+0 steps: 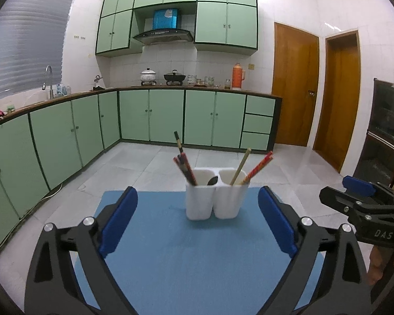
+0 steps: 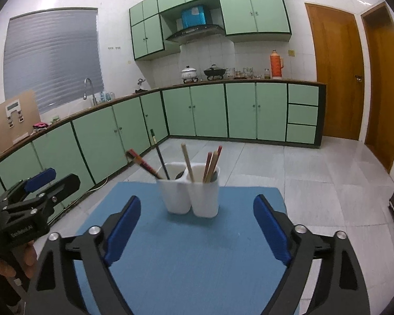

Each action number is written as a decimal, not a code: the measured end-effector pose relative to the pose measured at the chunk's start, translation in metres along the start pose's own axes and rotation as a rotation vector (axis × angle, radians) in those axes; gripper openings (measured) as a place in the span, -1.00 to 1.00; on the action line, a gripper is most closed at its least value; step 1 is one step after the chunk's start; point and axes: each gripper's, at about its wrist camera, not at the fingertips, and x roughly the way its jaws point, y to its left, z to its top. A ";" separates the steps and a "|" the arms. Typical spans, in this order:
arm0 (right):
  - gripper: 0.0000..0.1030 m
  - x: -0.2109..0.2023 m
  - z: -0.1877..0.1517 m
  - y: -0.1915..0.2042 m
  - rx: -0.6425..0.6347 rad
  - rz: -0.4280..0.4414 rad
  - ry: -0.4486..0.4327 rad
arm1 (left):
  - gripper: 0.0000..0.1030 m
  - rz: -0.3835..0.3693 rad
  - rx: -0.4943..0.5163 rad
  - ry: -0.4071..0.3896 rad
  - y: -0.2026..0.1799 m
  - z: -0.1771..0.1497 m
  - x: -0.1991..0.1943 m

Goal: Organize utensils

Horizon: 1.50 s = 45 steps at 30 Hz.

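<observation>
A white two-compartment utensil holder [image 1: 216,199] stands upright on a blue mat [image 1: 191,257]; it also shows in the right wrist view [image 2: 191,197]. Its left cup holds dark and red chopsticks [image 1: 183,166] and a dark spoon [image 1: 212,180]. Its right cup holds a pale chopstick [image 1: 240,166] and red patterned chopsticks [image 1: 258,166]. My left gripper [image 1: 197,223] is open and empty, short of the holder. My right gripper [image 2: 197,225] is open and empty, also short of the holder. The right gripper also shows at the right edge of the left wrist view [image 1: 359,194].
The mat [image 2: 191,257] lies on a small table with tiled floor [image 1: 275,168] around it. Green kitchen cabinets [image 1: 65,136] run along the left and back walls. Wooden doors [image 1: 294,84] are at the right. A dark cabinet [image 1: 386,131] stands far right.
</observation>
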 end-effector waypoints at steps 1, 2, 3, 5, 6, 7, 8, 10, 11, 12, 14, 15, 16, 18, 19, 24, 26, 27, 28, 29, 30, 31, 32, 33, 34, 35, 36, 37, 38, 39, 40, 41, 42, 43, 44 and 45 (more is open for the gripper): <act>0.84 -0.004 0.000 0.001 -0.002 -0.001 0.001 | 0.83 0.004 0.001 0.003 0.000 -0.001 -0.004; 0.86 -0.010 -0.002 0.002 -0.004 0.000 -0.002 | 0.85 0.007 0.001 0.006 0.001 -0.002 -0.010; 0.88 -0.014 -0.002 0.004 -0.005 0.002 -0.003 | 0.86 0.005 -0.002 0.008 0.002 -0.003 -0.015; 0.88 -0.022 -0.001 0.006 -0.005 0.006 -0.005 | 0.89 -0.002 -0.006 0.016 0.001 -0.004 -0.024; 0.88 -0.026 -0.001 0.007 -0.004 0.008 -0.007 | 0.89 -0.005 -0.005 0.021 0.001 -0.005 -0.028; 0.88 -0.030 -0.003 0.008 -0.003 0.012 -0.007 | 0.89 -0.005 0.001 0.025 -0.001 -0.006 -0.033; 0.88 -0.035 -0.004 0.009 -0.004 0.022 -0.005 | 0.89 -0.002 0.010 0.025 -0.002 -0.006 -0.038; 0.88 -0.042 -0.006 0.013 -0.010 0.028 -0.010 | 0.89 0.011 0.023 0.020 -0.008 -0.008 -0.046; 0.88 -0.046 -0.006 0.014 -0.013 0.028 -0.015 | 0.89 0.007 0.026 0.017 -0.010 -0.008 -0.050; 0.88 -0.051 -0.007 0.016 -0.014 0.031 -0.020 | 0.89 -0.002 0.026 0.015 -0.011 -0.008 -0.055; 0.88 -0.060 -0.007 0.019 -0.016 0.044 -0.028 | 0.89 -0.004 0.029 0.014 -0.015 -0.009 -0.063; 0.88 -0.063 -0.008 0.021 -0.019 0.045 -0.033 | 0.89 -0.005 0.031 0.015 -0.017 -0.009 -0.067; 0.88 -0.067 -0.008 0.023 -0.025 0.045 -0.038 | 0.89 -0.005 0.033 0.015 -0.018 -0.009 -0.070; 0.88 -0.075 -0.009 0.027 -0.034 0.043 -0.046 | 0.89 -0.001 0.035 0.010 -0.021 -0.008 -0.077; 0.88 -0.078 -0.009 0.027 -0.035 0.043 -0.052 | 0.89 -0.002 0.033 0.003 -0.022 -0.008 -0.082; 0.88 -0.097 -0.008 0.033 -0.042 0.049 -0.083 | 0.89 -0.001 0.029 -0.010 -0.024 -0.006 -0.096; 0.88 -0.102 -0.007 0.035 -0.046 0.050 -0.091 | 0.89 0.003 0.029 -0.016 -0.024 -0.006 -0.101; 0.88 -0.104 -0.007 0.036 -0.048 0.050 -0.095 | 0.89 0.003 0.029 -0.020 -0.024 -0.006 -0.104; 0.88 -0.106 -0.007 0.037 -0.049 0.050 -0.099 | 0.89 0.003 0.028 -0.024 -0.024 -0.006 -0.107; 0.88 -0.108 -0.007 0.038 -0.050 0.053 -0.103 | 0.89 0.003 0.027 -0.026 -0.024 -0.005 -0.109; 0.88 -0.110 -0.006 0.038 -0.050 0.055 -0.106 | 0.89 0.004 0.029 -0.030 -0.025 -0.005 -0.111; 0.88 -0.111 -0.006 0.040 -0.052 0.056 -0.108 | 0.89 0.005 0.031 -0.033 -0.025 -0.004 -0.113; 0.88 -0.113 -0.005 0.041 -0.055 0.056 -0.111 | 0.89 0.005 0.032 -0.037 -0.025 -0.004 -0.115; 0.88 -0.115 -0.005 0.042 -0.058 0.056 -0.113 | 0.89 0.003 0.033 -0.041 -0.025 -0.004 -0.117; 0.88 -0.116 -0.005 0.042 -0.060 0.057 -0.116 | 0.89 0.003 0.033 -0.043 -0.026 -0.004 -0.118; 0.88 -0.118 -0.005 0.043 -0.062 0.057 -0.118 | 0.89 0.003 0.033 -0.045 -0.026 -0.003 -0.120; 0.88 -0.119 -0.005 0.044 -0.064 0.059 -0.122 | 0.89 0.002 0.034 -0.049 -0.027 -0.003 -0.121; 0.88 -0.120 -0.003 0.043 -0.066 0.060 -0.124 | 0.89 0.001 0.034 -0.052 -0.027 -0.002 -0.122; 0.88 -0.121 -0.003 0.044 -0.069 0.060 -0.126 | 0.89 0.001 0.036 -0.055 -0.027 -0.002 -0.123; 0.88 -0.122 -0.003 0.044 -0.070 0.060 -0.127 | 0.89 0.001 0.036 -0.058 -0.027 -0.002 -0.123; 0.88 -0.123 -0.003 0.044 -0.070 0.060 -0.128 | 0.89 0.001 0.038 -0.063 -0.027 -0.001 -0.125; 0.88 -0.123 -0.004 0.043 -0.070 0.060 -0.129 | 0.89 0.001 0.039 -0.066 -0.027 -0.001 -0.126; 0.88 -0.123 -0.004 0.043 -0.070 0.059 -0.128 | 0.89 0.000 0.040 -0.068 -0.028 0.000 -0.127; 0.88 -0.123 -0.005 0.043 -0.070 0.060 -0.128 | 0.89 -0.001 0.042 -0.070 -0.028 0.000 -0.127; 0.88 -0.123 -0.005 0.043 -0.071 0.060 -0.128 | 0.89 -0.002 0.043 -0.072 -0.028 0.000 -0.128; 0.88 -0.123 -0.004 0.043 -0.072 0.061 -0.128 | 0.89 -0.001 0.046 -0.073 -0.029 0.000 -0.128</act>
